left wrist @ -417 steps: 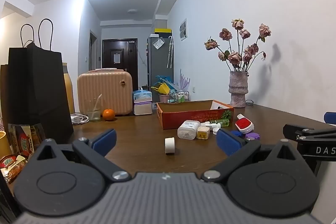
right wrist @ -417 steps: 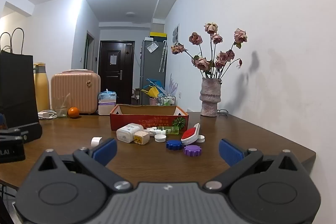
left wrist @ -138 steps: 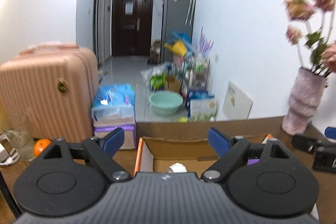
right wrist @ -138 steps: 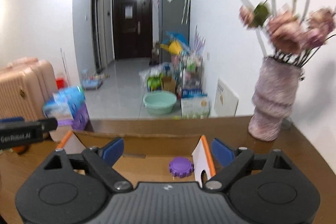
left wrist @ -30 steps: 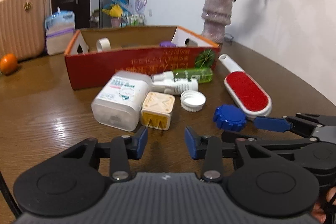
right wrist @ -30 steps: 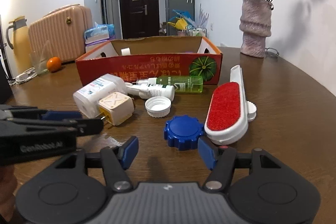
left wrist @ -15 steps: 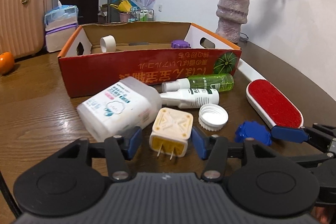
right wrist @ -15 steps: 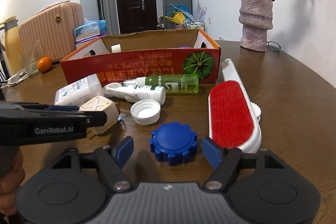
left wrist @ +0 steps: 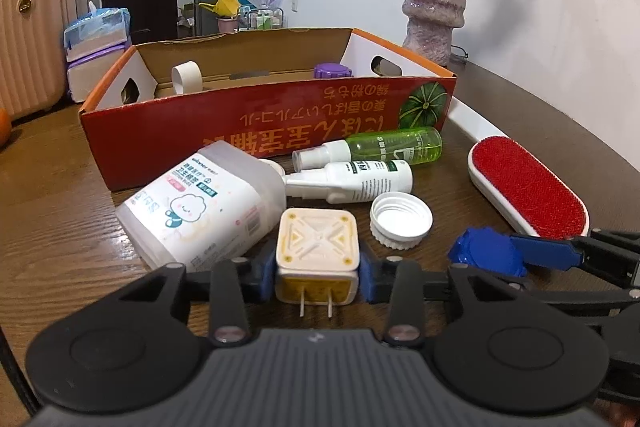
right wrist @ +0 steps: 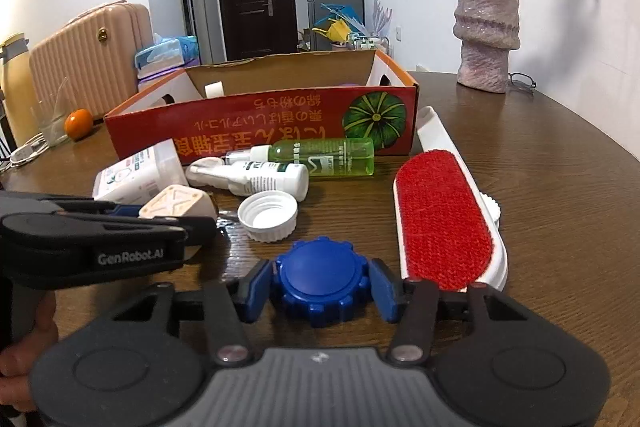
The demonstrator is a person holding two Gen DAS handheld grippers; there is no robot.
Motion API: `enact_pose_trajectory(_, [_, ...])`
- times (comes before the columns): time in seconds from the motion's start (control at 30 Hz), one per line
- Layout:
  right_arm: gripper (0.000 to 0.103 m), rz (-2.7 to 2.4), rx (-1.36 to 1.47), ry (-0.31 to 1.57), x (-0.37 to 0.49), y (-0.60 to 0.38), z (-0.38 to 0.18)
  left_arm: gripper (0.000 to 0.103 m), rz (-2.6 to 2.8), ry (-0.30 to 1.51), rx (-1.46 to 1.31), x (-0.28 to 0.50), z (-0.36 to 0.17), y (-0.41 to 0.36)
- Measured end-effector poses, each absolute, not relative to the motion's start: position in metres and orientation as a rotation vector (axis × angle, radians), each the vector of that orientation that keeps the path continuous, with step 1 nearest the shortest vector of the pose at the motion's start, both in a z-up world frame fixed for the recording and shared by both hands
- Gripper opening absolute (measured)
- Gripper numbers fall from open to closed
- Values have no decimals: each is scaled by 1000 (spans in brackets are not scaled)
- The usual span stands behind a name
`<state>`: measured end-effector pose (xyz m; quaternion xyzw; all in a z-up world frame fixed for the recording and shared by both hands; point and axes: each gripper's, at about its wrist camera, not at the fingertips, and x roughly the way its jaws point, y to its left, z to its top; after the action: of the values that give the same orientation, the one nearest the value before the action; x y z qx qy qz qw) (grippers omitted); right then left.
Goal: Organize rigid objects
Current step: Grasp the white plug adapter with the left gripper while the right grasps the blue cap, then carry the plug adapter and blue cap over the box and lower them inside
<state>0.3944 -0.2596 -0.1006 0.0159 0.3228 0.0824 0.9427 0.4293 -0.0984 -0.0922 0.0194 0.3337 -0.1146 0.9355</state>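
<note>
Left wrist view: the left gripper point(left wrist: 318, 273) clamps the plug point(left wrist: 316, 253) by its flat sides, prongs pointing back between the jaws; the box point(left wrist: 256, 131) lies ahead. The plug looks light, stiff and squarely held.

Right wrist view: the right gripper point(right wrist: 320, 289) pinches the blue cap point(right wrist: 320, 281) across its ribbed rim; the cap looks light and hard, its ribs likely resisting slip.

L gripper point(left wrist: 318, 277) jaws clamp plug adapter point(left wrist: 317, 247), prongs toward cam; white cap point(left wrist: 401, 220) beside.
</note>
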Motion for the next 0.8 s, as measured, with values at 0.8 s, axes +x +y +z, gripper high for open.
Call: enact_pose_trajectory(0.8, [52,220,11,181,225,-241,17,39,-45,183,-6,211,27,-56])
